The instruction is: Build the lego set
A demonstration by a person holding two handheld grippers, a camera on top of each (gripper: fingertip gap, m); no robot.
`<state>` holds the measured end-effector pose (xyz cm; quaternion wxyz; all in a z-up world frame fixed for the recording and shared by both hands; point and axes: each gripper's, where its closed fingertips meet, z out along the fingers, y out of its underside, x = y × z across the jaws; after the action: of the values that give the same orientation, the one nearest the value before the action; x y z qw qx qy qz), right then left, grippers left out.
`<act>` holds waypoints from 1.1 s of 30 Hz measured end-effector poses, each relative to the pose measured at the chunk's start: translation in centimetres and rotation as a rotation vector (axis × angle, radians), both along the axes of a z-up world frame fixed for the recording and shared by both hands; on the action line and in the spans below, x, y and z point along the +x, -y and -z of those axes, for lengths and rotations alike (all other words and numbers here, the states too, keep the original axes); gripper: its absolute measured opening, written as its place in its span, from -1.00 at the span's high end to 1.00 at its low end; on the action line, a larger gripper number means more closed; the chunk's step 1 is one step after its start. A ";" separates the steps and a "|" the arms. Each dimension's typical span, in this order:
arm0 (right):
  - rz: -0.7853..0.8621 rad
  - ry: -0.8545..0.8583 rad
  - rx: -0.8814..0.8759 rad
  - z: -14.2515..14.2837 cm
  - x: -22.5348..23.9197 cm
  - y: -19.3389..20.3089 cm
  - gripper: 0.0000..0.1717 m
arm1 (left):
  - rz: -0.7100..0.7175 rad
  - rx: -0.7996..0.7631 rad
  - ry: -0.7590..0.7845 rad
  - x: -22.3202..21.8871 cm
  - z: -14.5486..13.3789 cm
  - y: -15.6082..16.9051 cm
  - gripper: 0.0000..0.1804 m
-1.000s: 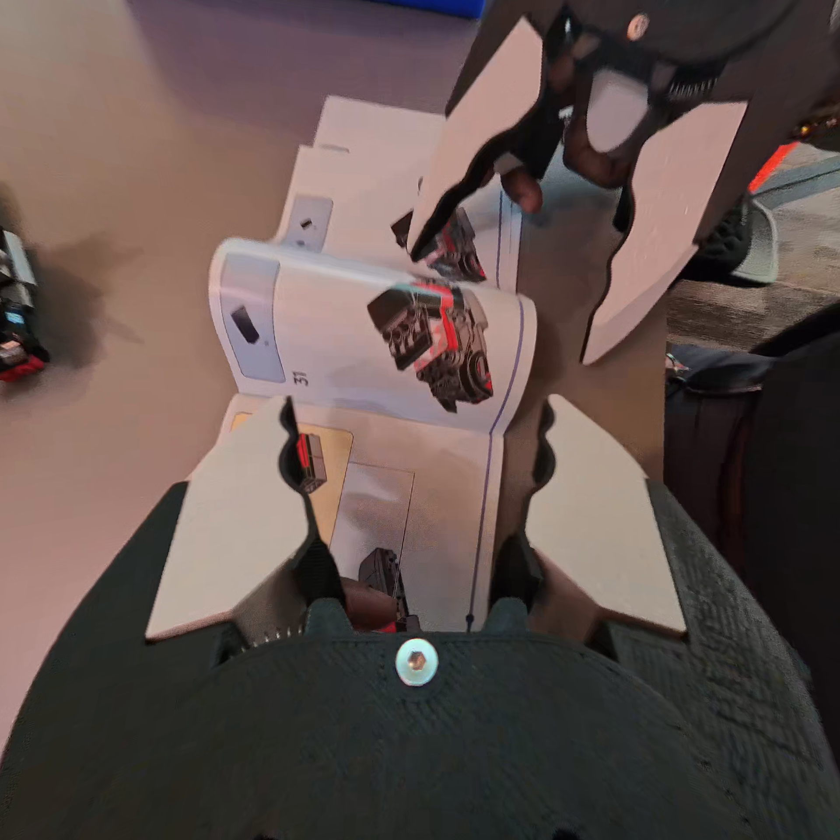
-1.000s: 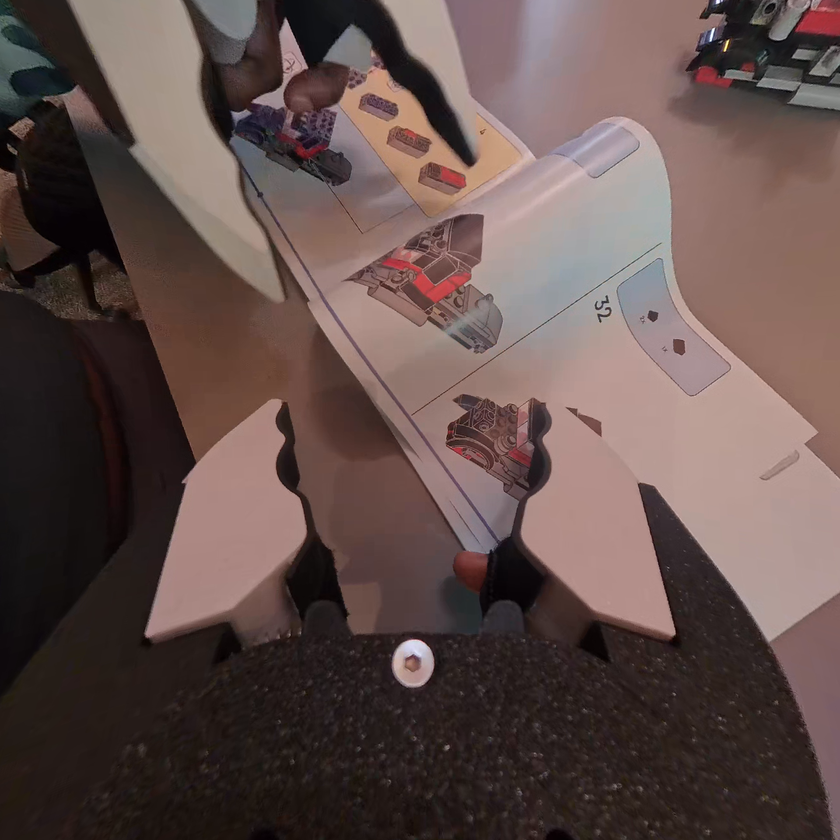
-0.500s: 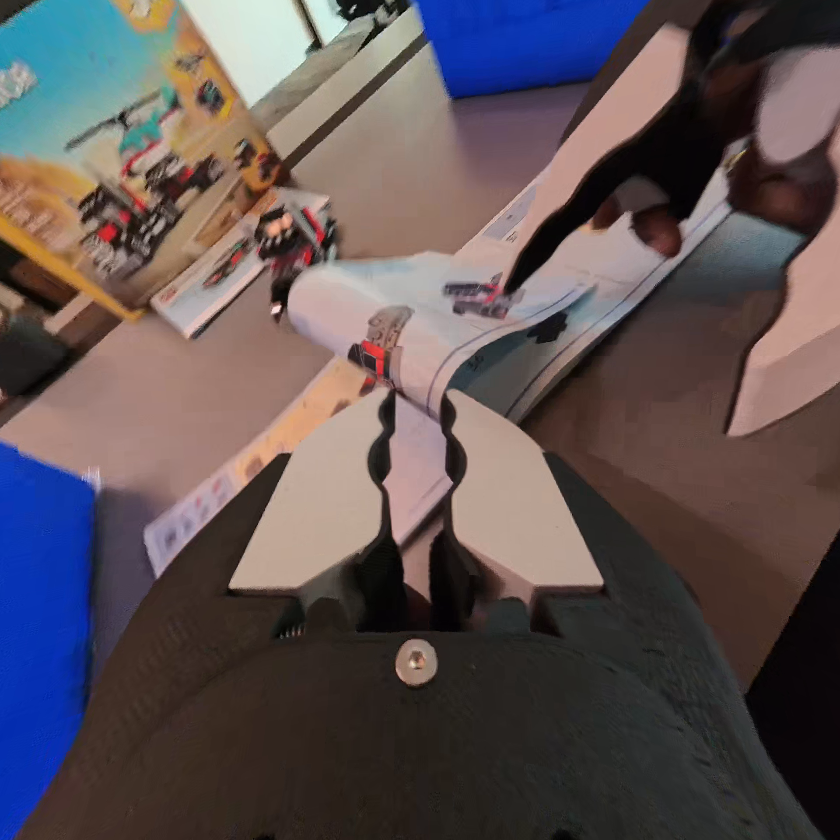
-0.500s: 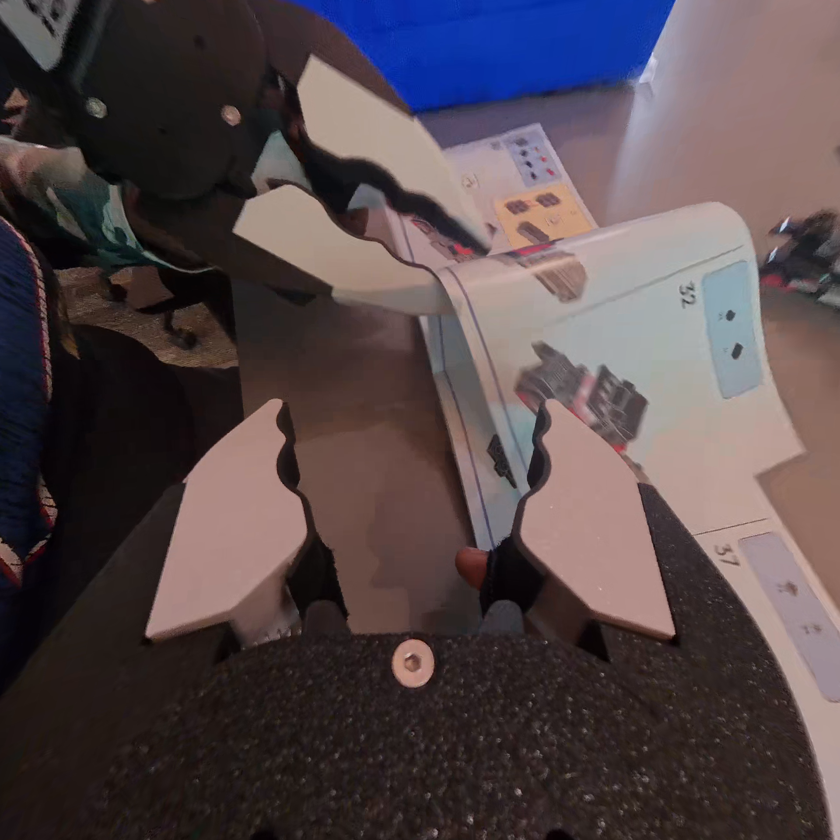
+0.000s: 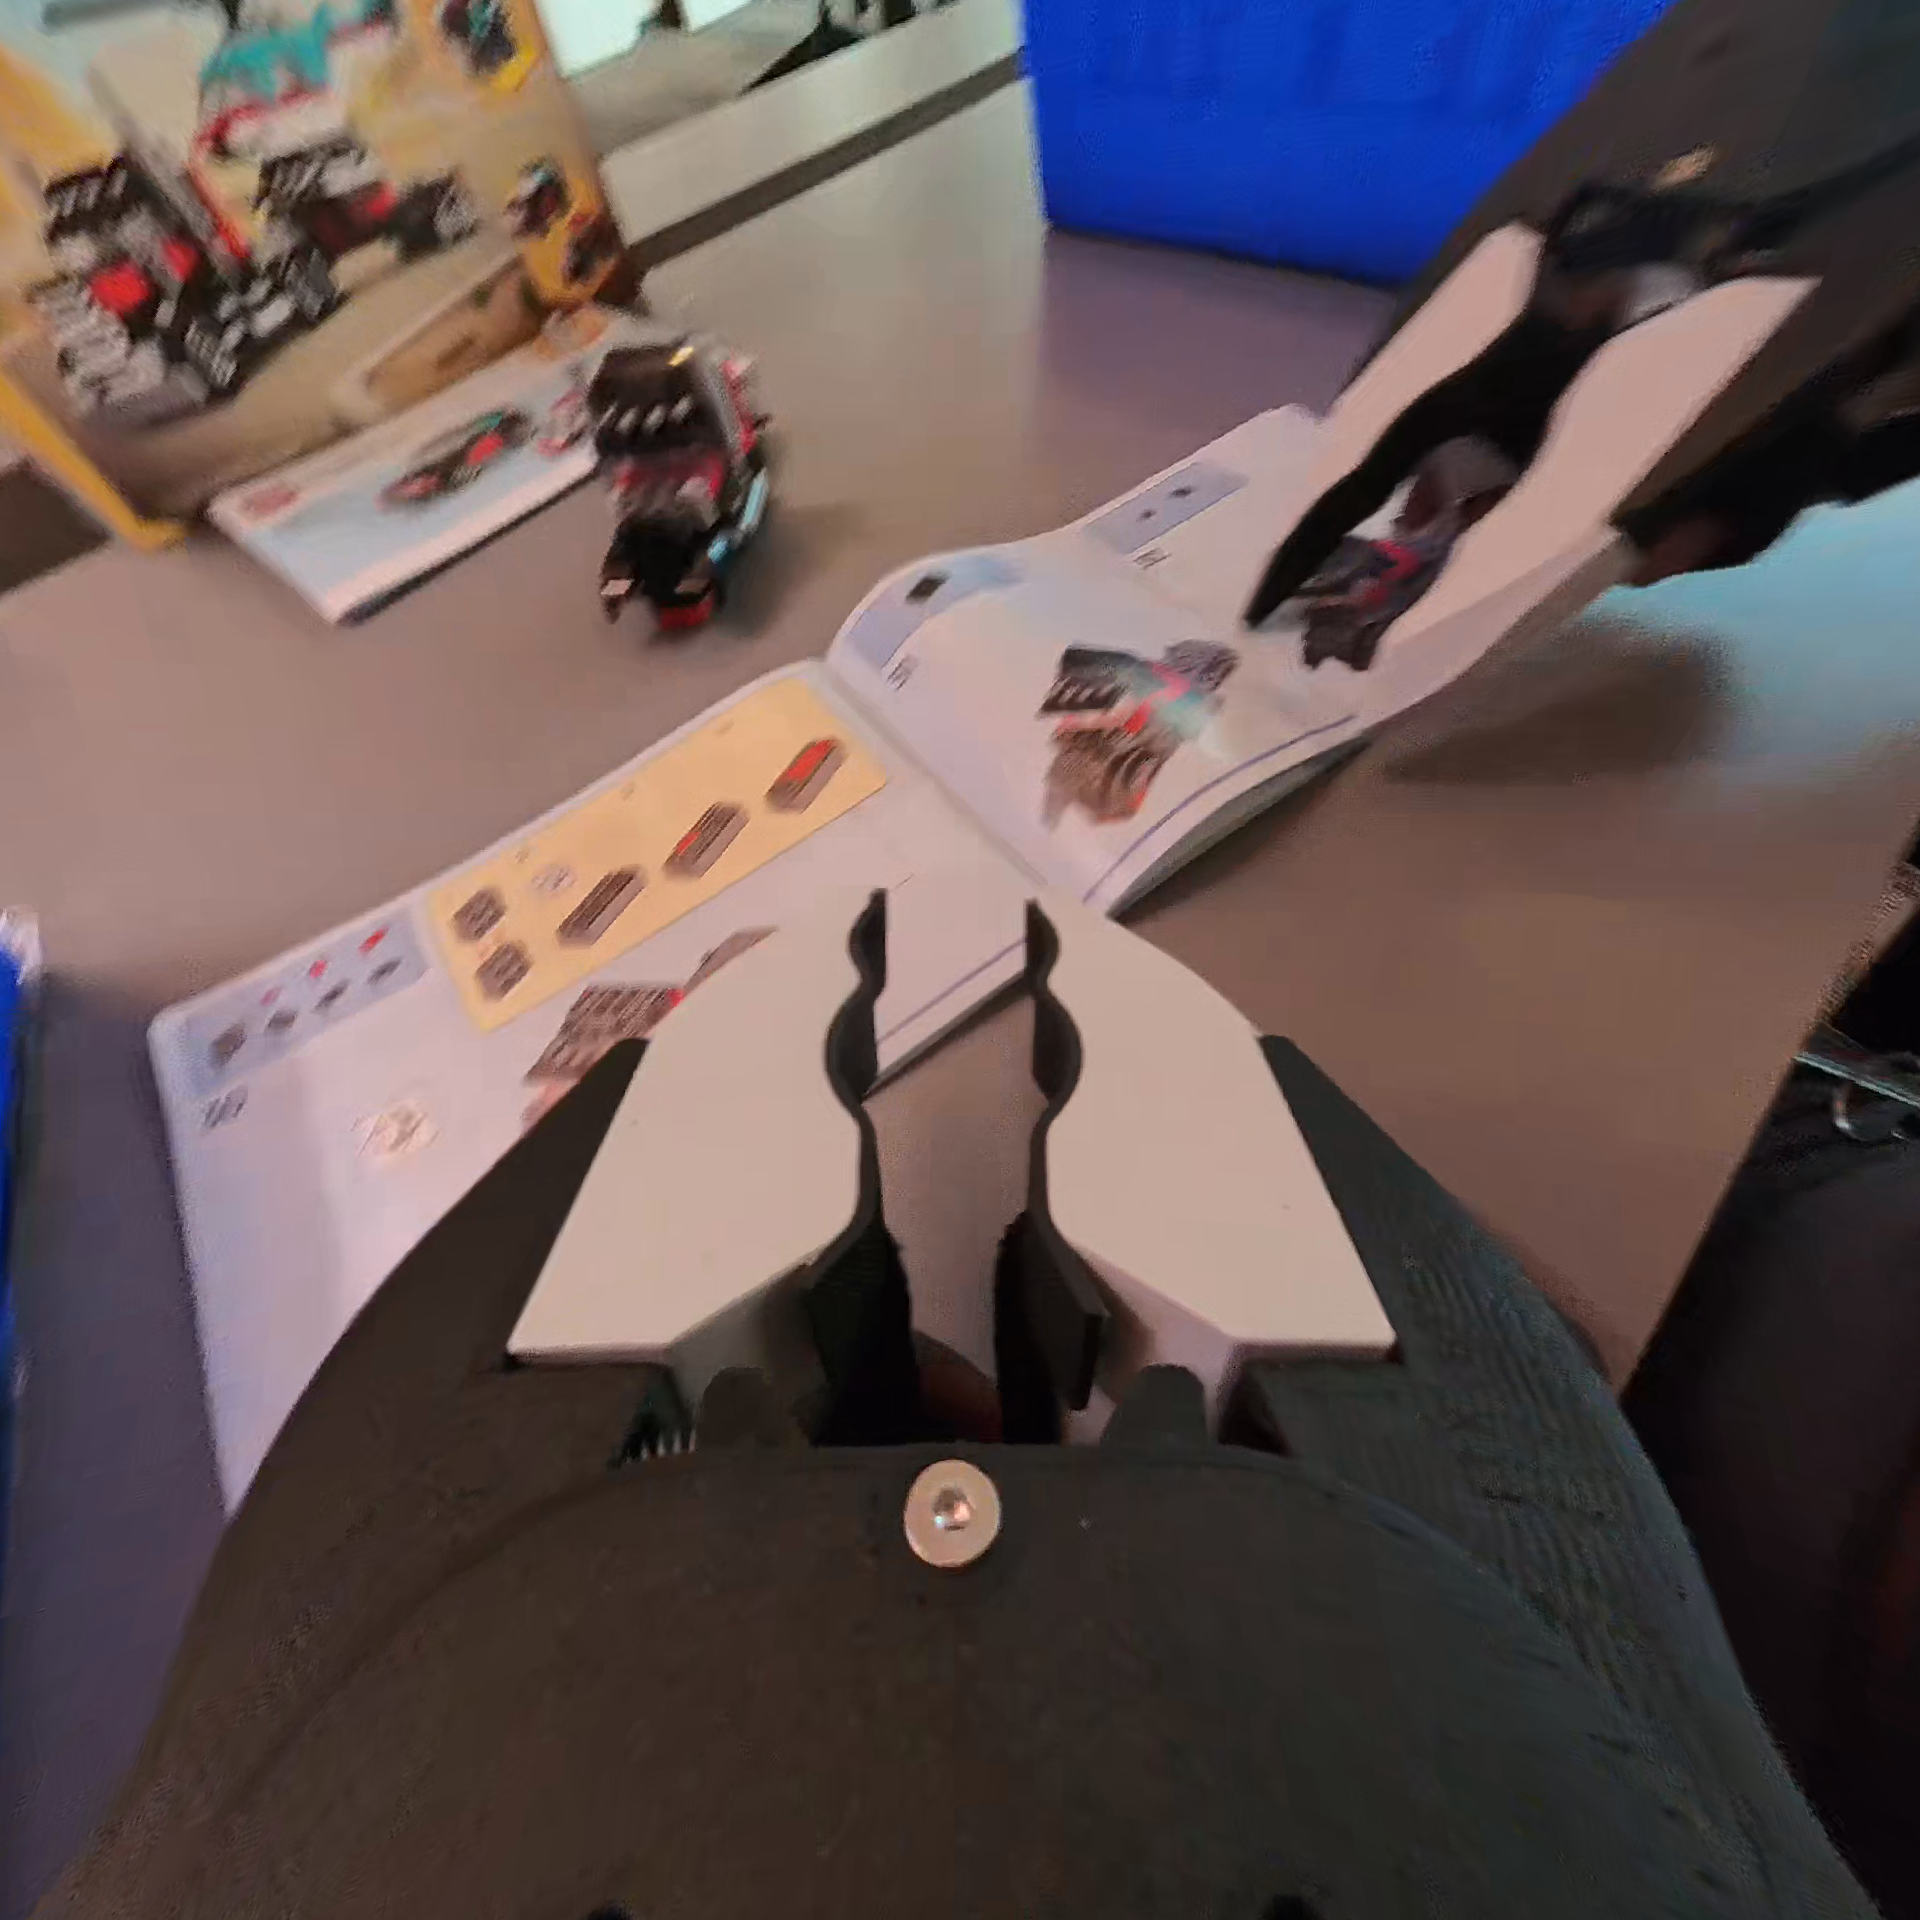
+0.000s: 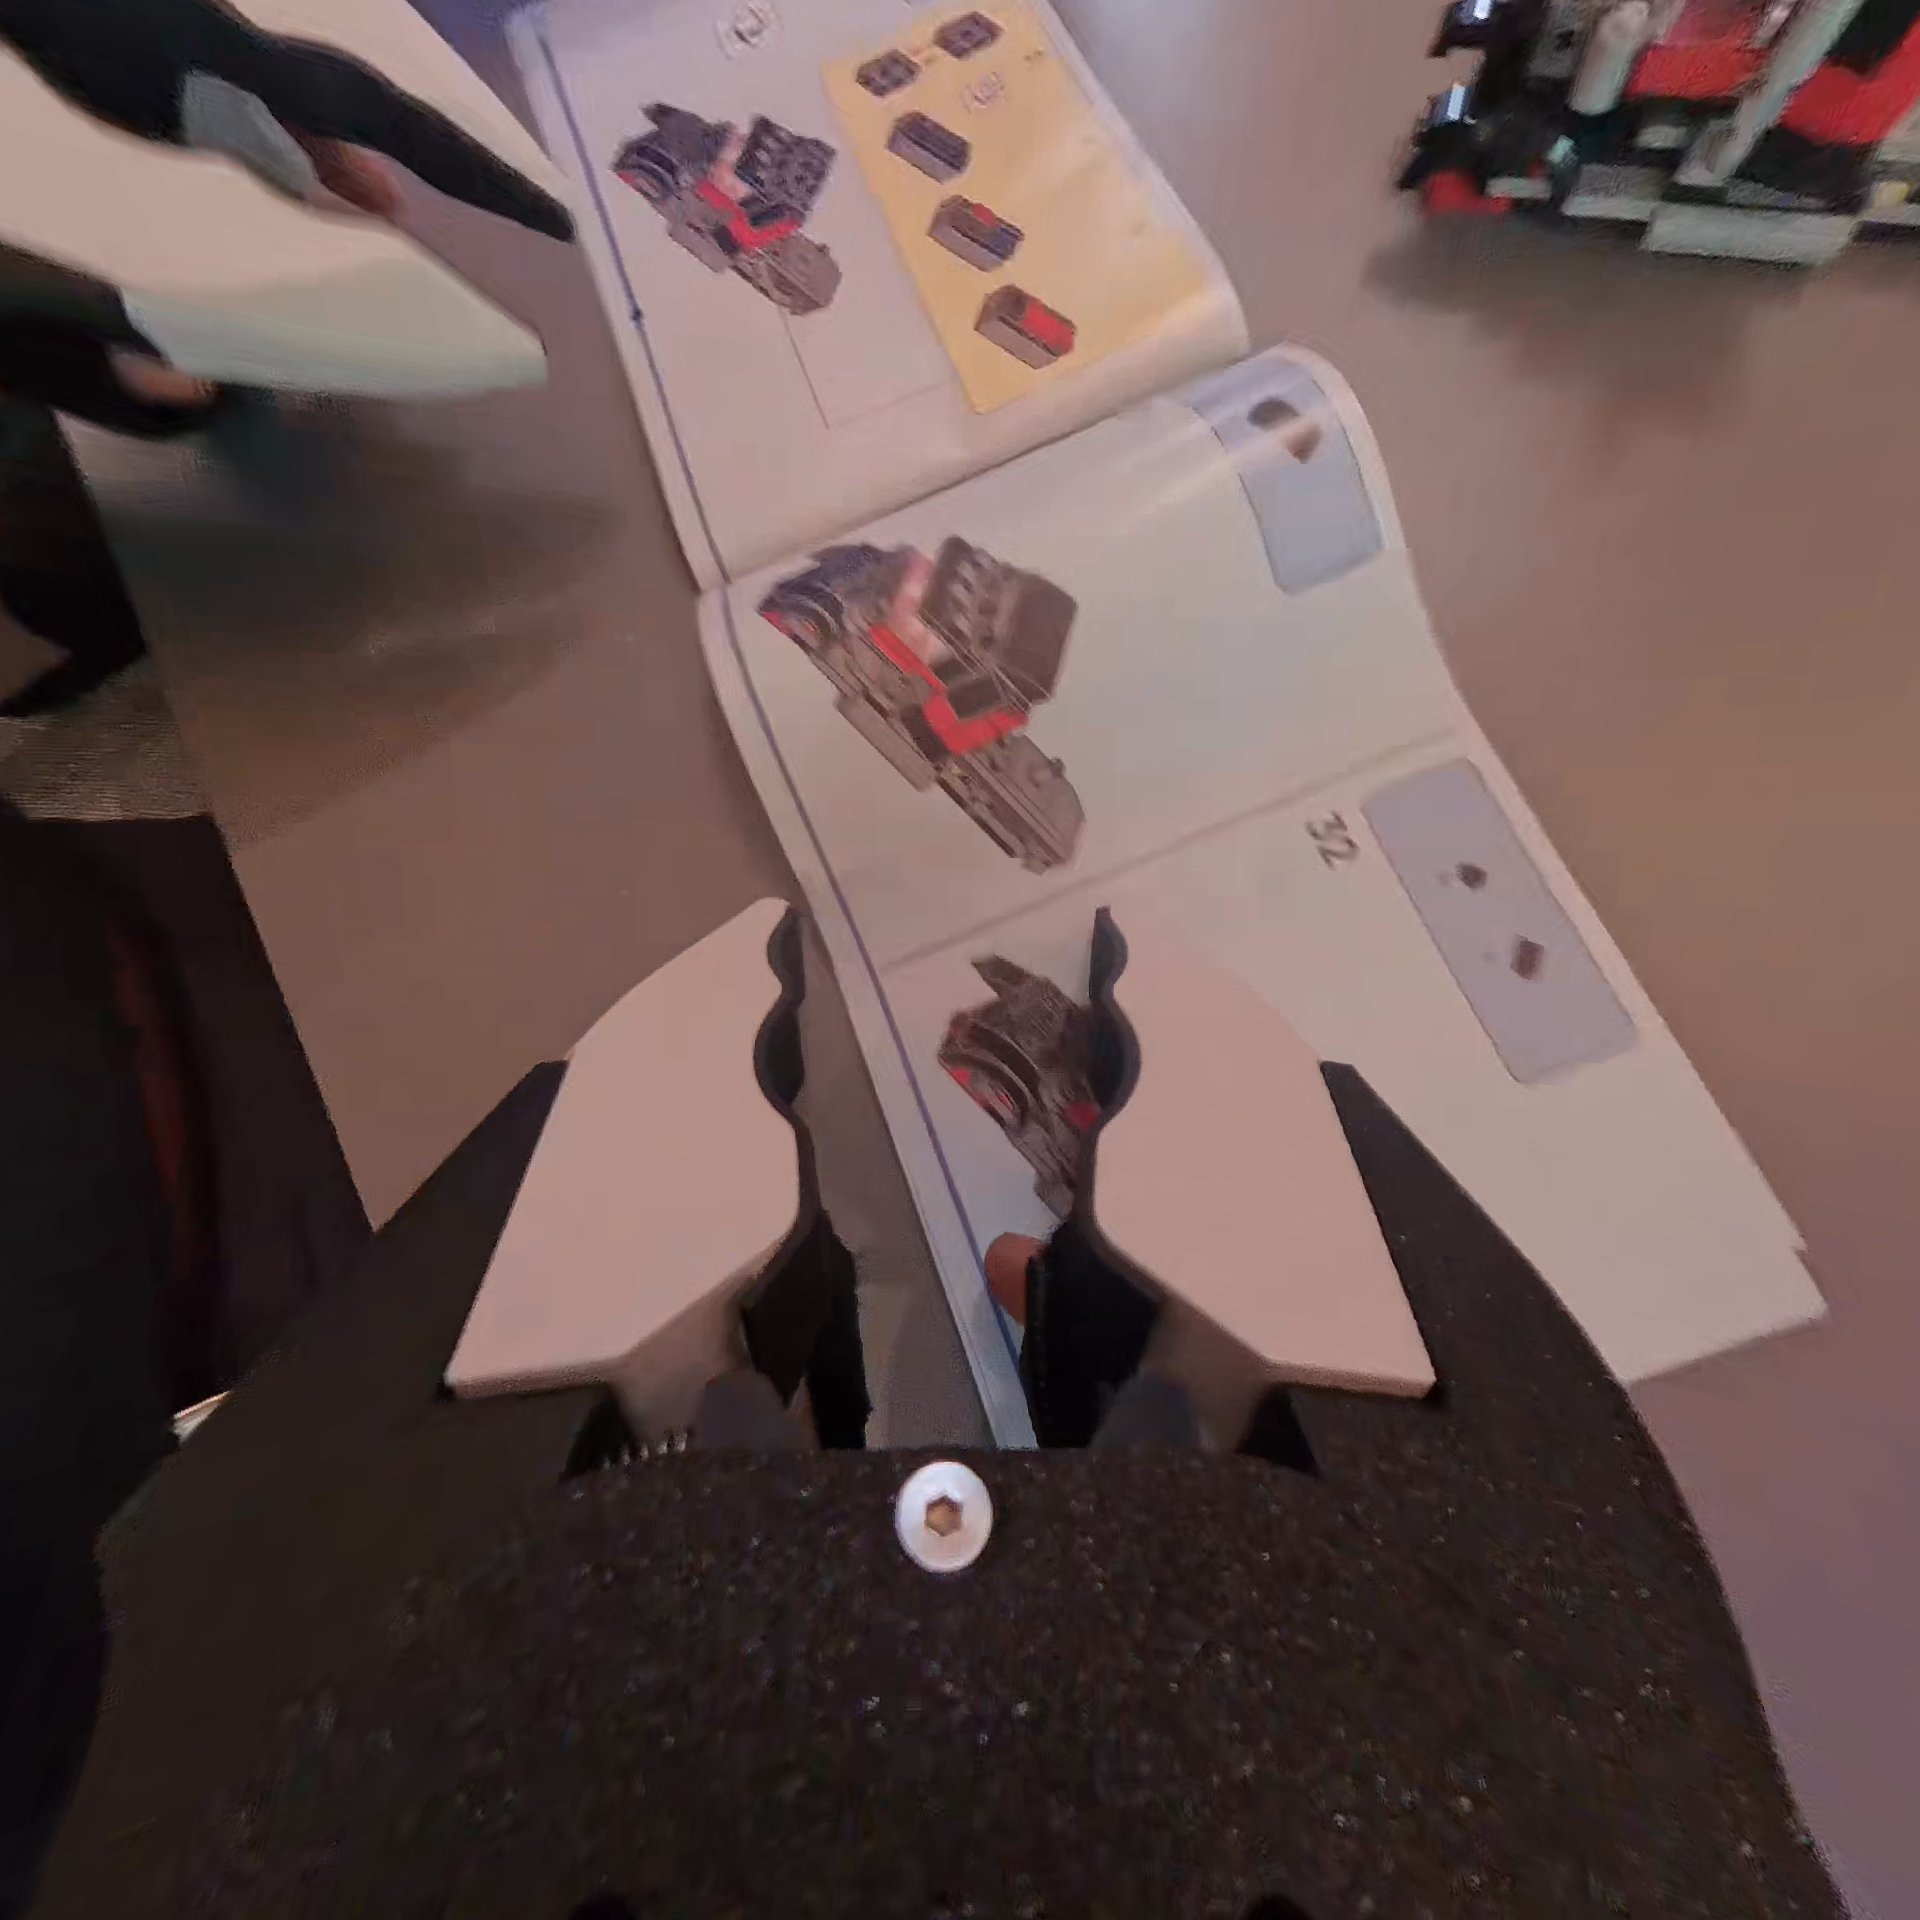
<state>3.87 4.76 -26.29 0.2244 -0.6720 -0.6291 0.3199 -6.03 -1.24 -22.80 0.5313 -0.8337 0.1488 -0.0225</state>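
An open instruction booklet (image 5: 727,831) lies on the grey-brown table, its pages printed with pictures of a black and red brick model. My left gripper (image 5: 956,914) hovers over the booklet's near edge. Its jaws stand a little apart with nothing pressed between them; only page and table show through the gap. My right gripper (image 6: 945,925) is open above the near edge of the booklet's (image 6: 1195,644) curved right-hand page, not pressing on it. It also shows in the left wrist view (image 5: 1340,623), over the far page. The left gripper (image 6: 551,296) shows at the upper left of the right wrist view.
A black and red brick model (image 5: 675,499) stands beyond the booklet and also shows in the right wrist view (image 6: 1662,125). A printed box (image 5: 208,260) and a second booklet (image 5: 416,499) lie at the back left. A blue bin (image 5: 1299,125) is behind. The table edge runs close by (image 5: 1714,1091).
The page that stood curled up now lies down on the booklet. My left gripper has drawn back and its jaws have parted slightly. My right gripper's jaws have narrowed.
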 end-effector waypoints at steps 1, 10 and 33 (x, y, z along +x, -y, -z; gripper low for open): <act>-0.011 0.003 -0.022 0.1 -0.3 0.2 0.37 | 0.048 0.021 -0.012 1.0 -0.2 -0.2 0.66; -0.090 -0.006 -0.028 0.0 -1.7 1.2 0.26 | 0.262 -0.047 -0.402 4.8 2.5 -3.7 0.52; -0.122 -0.034 -0.051 0.0 -1.8 1.2 0.29 | 0.419 -0.009 -0.810 3.8 1.8 -4.2 0.66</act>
<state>2.11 3.55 -26.25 0.1977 -0.6324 -0.6567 0.3603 -2.20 2.95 -24.63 0.4107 -0.7296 0.5099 0.1976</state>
